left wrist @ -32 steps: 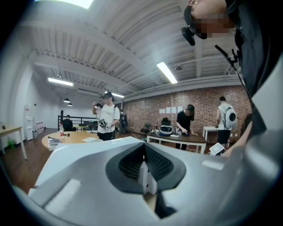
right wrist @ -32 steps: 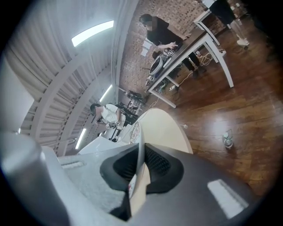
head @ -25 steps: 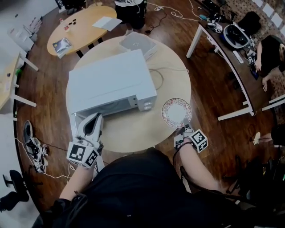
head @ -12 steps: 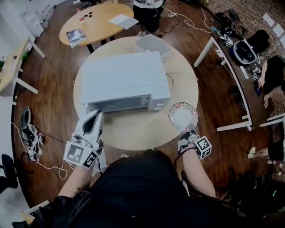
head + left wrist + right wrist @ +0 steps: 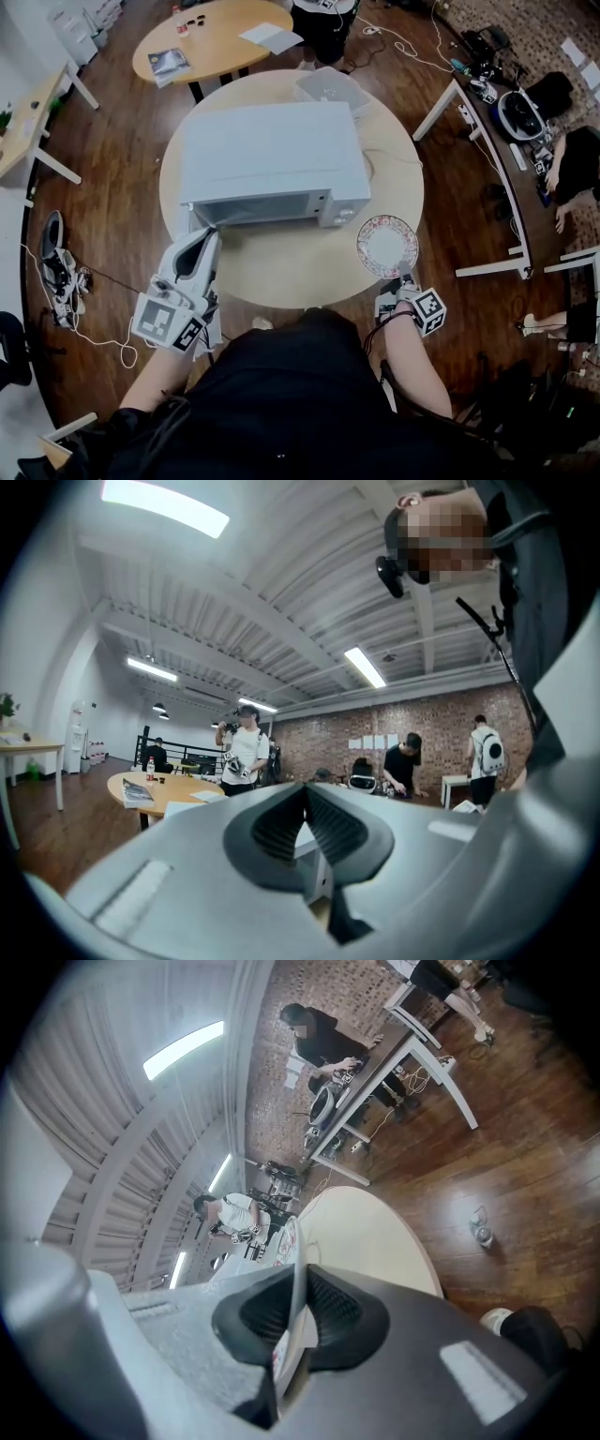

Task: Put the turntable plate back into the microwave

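Observation:
The white microwave [image 5: 272, 155] stands on the round beige table [image 5: 309, 272], its front facing me. The turntable plate [image 5: 386, 246], white with a patterned rim, hangs over the table's right side. My right gripper [image 5: 405, 281] is shut on its near edge. In the right gripper view the plate [image 5: 291, 1241] runs edge-on between the pads of the right gripper [image 5: 292, 1288]. My left gripper [image 5: 208, 236] points level at the microwave's front left corner. Its jaws are shut with nothing in them, as the left gripper [image 5: 302, 794] shows in its own view. Whether the door is ajar I cannot tell.
A clear plastic box [image 5: 328, 89] sits on the table behind the microwave. A second round table [image 5: 220, 37] with a book and papers stands further back. A white desk [image 5: 469, 103] with people is at the right. Shoes [image 5: 52, 262] and cables lie on the floor at the left.
The head view has shifted, so the table sits further right. My left gripper has drawn nearer to the microwave's front left corner. The plate stays in the right gripper.

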The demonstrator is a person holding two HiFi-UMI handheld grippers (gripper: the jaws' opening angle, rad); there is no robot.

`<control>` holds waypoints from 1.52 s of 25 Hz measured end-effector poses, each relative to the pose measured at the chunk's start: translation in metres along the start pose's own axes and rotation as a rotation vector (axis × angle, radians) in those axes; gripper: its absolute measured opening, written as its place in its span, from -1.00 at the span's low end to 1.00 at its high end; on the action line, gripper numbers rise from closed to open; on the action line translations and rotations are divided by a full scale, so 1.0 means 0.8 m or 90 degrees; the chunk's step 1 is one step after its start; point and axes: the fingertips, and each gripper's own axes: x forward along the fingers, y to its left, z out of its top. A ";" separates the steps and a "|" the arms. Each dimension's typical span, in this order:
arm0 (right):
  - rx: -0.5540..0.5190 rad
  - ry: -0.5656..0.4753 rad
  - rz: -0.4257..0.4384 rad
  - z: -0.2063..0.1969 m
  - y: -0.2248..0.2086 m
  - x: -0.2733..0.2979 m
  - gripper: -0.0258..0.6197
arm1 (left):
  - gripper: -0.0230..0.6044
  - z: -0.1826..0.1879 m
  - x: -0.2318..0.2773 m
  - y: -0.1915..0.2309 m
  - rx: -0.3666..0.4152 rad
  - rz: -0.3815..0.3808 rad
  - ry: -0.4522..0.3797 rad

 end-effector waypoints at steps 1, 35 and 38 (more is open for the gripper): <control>-0.001 0.001 0.000 -0.003 0.000 -0.001 -0.86 | -0.92 0.002 -0.002 0.000 0.001 -0.001 0.000; -0.009 0.081 0.034 -0.106 0.039 0.003 -0.86 | -0.92 0.009 -0.077 0.020 0.011 0.033 -0.027; -0.012 0.088 0.037 -0.114 0.043 0.003 -0.86 | -0.92 0.013 -0.079 0.018 0.001 0.027 -0.020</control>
